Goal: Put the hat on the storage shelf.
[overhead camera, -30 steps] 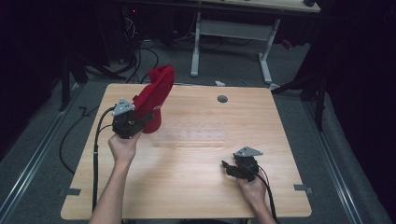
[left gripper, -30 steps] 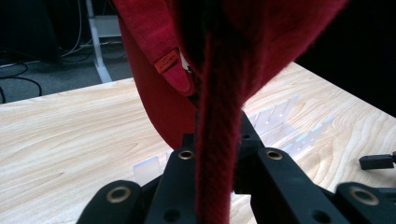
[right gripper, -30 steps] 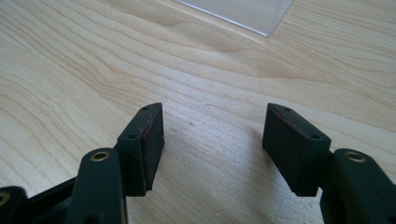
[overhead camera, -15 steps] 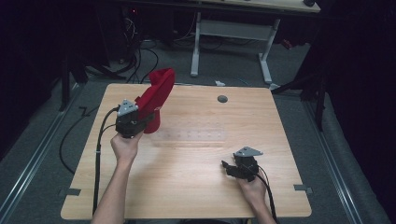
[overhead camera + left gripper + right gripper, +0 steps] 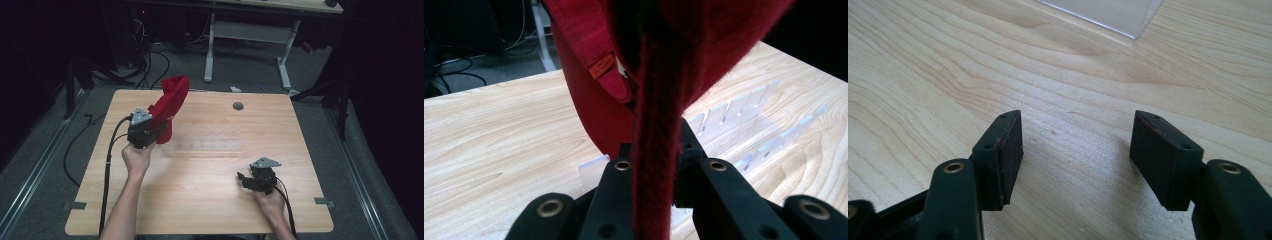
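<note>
The table [image 5: 210,200] is light wood with a smooth, slightly satin top and clear grain lines. The red cap [image 5: 704,45] is soft, fuzzy cloth, matt all over, with a small orange fabric tag [image 5: 603,66] sewn at about 10 o'clock from its pinched edge. A see-through slotted rack [image 5: 744,115] looks like clear, glossy plastic. The left gripper [image 5: 654,175] is matt black plastic with brass-coloured rivets; the right gripper [image 5: 1075,150] is the same, its pads [image 5: 1158,150] dull and a bit scuffed.

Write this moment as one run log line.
left gripper: shut on red fabric cap, lifted | right gripper: open, empty | clear slotted plastic rack: on wooden table
</note>
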